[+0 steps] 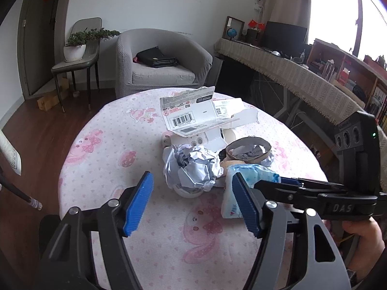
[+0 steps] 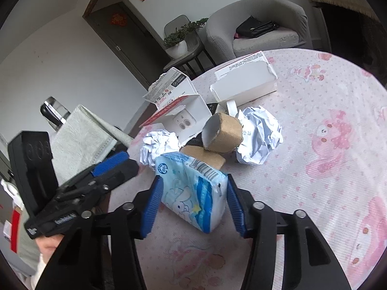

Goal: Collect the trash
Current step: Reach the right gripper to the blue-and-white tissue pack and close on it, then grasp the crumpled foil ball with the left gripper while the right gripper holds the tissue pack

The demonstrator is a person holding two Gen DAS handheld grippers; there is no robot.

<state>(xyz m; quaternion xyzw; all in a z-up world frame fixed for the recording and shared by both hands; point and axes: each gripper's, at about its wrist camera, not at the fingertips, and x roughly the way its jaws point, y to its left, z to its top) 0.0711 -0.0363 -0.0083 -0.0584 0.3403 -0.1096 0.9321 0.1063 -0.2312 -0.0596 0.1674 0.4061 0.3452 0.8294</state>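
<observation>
right claw [image 1: 285,183]: "DAS" in raised letters on its black body | torn box flap [image 1: 191,113]: barcode and round marks, small print too fine to read | tissue pack [image 2: 193,193]: barcode, round logo, lettering unreadable

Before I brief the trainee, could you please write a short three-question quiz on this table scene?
1. True or false: the tissue pack sits between the right gripper fingers.
2. Which lies nearest ahead of the left gripper? A) crumpled paper B) torn box C) armchair
3. Fill in: the cardboard tube leans beside a second ball of ____ paper.

Key: 1 true; 2 A; 3 crumpled. The pack is between the fingers, but a firm pinch cannot be confirmed from these views.
</observation>
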